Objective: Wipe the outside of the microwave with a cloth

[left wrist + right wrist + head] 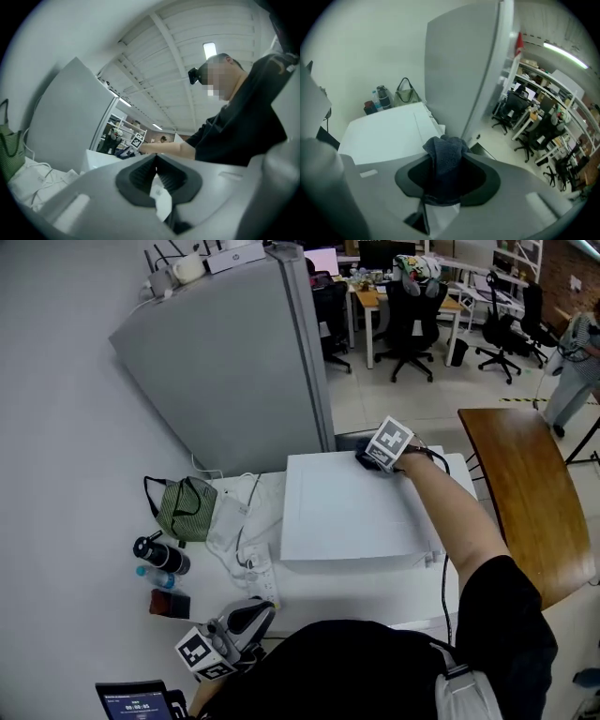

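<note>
Right tool [372, 458] outstretched, clamping cloth [446, 157] at microwave [349, 514] far corner.

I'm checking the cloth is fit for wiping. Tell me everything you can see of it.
The cloth is dark blue-grey, with a knitted or terry look, bunched into a wad. The right gripper clamps it between its jaws, free end poking forward, at the far edge of the microwave top. Contact is unclear.
</note>
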A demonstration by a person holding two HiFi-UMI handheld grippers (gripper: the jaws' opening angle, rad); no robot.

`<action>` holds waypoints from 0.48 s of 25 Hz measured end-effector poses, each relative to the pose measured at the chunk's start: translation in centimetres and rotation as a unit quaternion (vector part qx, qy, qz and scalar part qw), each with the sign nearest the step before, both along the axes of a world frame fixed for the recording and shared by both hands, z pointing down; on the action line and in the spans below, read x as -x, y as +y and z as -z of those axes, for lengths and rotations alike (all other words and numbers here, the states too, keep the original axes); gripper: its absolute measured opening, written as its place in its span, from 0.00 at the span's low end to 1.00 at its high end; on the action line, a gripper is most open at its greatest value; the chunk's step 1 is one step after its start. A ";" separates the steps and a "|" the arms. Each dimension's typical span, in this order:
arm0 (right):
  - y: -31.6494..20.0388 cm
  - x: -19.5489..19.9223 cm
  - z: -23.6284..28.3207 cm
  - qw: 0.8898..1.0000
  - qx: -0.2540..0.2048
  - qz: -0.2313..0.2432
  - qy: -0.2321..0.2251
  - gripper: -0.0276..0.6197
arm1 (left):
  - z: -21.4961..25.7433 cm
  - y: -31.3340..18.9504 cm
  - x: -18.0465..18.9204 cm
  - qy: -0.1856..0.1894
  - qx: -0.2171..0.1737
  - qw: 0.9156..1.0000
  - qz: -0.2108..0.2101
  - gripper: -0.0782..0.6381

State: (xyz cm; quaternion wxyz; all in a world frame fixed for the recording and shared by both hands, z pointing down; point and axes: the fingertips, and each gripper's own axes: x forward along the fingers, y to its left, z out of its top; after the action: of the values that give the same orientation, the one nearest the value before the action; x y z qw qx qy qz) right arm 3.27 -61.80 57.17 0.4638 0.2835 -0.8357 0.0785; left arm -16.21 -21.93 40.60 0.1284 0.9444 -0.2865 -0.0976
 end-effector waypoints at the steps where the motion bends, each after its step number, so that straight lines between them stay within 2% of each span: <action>1: 0.2 -3.6 -0.1 1.000 0.001 -0.018 0.001 0.26 | 0.2 -0.3 -1.0 0.000 -0.001 1.000 -0.012 0.11; 4: 0.9 -14.0 -0.1 0.997 -0.002 -0.078 0.002 0.26 | 0.6 -1.0 -3.9 0.002 -0.004 0.999 -0.048 0.11; 7: 2.0 -20.3 0.0 0.993 -0.003 -0.118 -0.011 0.26 | 0.7 -1.1 -5.7 0.006 -0.004 0.998 -0.070 0.11; 10: 2.6 -20.6 0.8 0.993 -0.012 -0.120 -0.017 0.26 | 0.7 -0.8 -5.8 0.010 -0.005 0.997 -0.076 0.11; 12: 3.0 -16.7 2.4 0.995 -0.025 -0.091 -0.025 0.26 | 0.8 -0.6 -5.1 0.014 -0.008 0.997 -0.073 0.11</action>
State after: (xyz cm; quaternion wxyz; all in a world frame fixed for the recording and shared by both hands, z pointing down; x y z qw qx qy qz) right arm 20.00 -58.84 54.74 0.4262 0.3676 -0.8196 0.1070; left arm -11.15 -22.48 39.76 0.1314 0.9624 -0.2142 -0.1030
